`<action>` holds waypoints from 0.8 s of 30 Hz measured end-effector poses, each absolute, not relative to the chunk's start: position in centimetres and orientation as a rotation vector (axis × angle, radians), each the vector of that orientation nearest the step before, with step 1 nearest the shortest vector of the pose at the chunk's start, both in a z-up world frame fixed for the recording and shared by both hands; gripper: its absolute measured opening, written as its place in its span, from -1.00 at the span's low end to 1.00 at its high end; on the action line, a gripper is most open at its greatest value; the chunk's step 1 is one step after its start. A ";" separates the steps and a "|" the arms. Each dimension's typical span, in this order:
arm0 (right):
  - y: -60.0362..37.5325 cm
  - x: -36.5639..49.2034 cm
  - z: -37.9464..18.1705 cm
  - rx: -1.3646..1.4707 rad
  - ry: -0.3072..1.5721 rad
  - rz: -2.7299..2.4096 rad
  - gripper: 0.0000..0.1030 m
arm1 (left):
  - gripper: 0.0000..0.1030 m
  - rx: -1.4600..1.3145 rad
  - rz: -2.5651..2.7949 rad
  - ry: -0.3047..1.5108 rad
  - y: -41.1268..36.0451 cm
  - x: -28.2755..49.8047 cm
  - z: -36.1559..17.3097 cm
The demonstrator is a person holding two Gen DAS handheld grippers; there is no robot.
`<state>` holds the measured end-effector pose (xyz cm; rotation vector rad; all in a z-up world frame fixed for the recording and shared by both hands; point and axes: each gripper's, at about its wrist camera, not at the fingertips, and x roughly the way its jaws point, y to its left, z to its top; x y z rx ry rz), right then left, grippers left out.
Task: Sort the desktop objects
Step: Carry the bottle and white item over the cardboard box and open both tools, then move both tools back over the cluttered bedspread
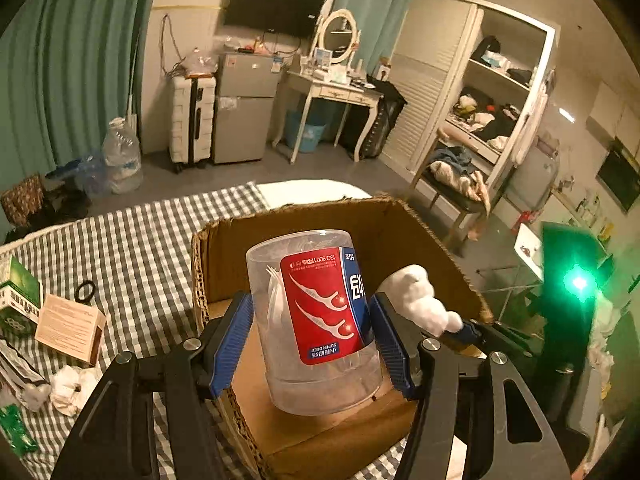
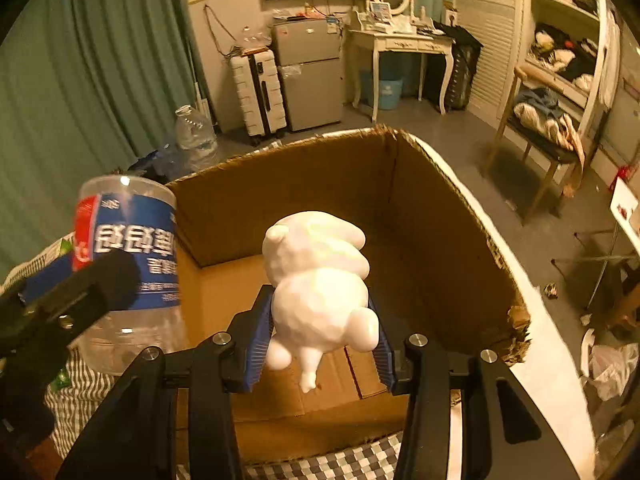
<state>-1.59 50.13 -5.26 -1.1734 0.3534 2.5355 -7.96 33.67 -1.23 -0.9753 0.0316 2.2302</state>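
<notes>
Left gripper [image 1: 312, 344] pinches a clear plastic floss-pick jar [image 1: 316, 320]; at 3 o'clock, right gripper [image 2: 320, 340] pinches a white animal figurine [image 2: 320, 280], both above the brown cardboard box [image 2: 440, 220].

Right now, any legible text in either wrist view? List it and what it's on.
All on the floss pick jar, label upside down:
"ISO 9001"
"SUPER DEER"
"50", then a character too small to read
Large white characters on the blue panel, seen from the right wrist: script not reliably readable.
Tan box and green box on the checkered cloth: print too small.
White figurine: no text.
</notes>
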 end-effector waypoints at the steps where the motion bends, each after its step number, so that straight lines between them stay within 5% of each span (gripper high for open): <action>1: 50.2 -1.3 -5.5 -1.174 0.361 2.537 -0.13 | 0.20 -0.979 2.229 0.049 33.9 -8.0 -1.4; 5: 50.4 -0.5 -5.6 -1.126 0.313 2.496 0.31 | 0.29 -0.999 2.223 0.078 33.9 -7.6 -1.3; 7: 50.3 0.2 -5.2 -1.093 0.297 2.496 0.32 | 0.55 -1.003 2.239 0.071 33.5 -7.6 -0.6; 22: 41.4 2.9 0.7 -1.017 0.267 2.722 0.33 | 0.98 -0.959 2.560 0.057 20.5 -4.1 3.5; 24: 38.8 3.0 1.2 -1.023 0.286 2.792 0.47 | 1.00 -0.954 2.626 0.060 17.4 -3.4 3.9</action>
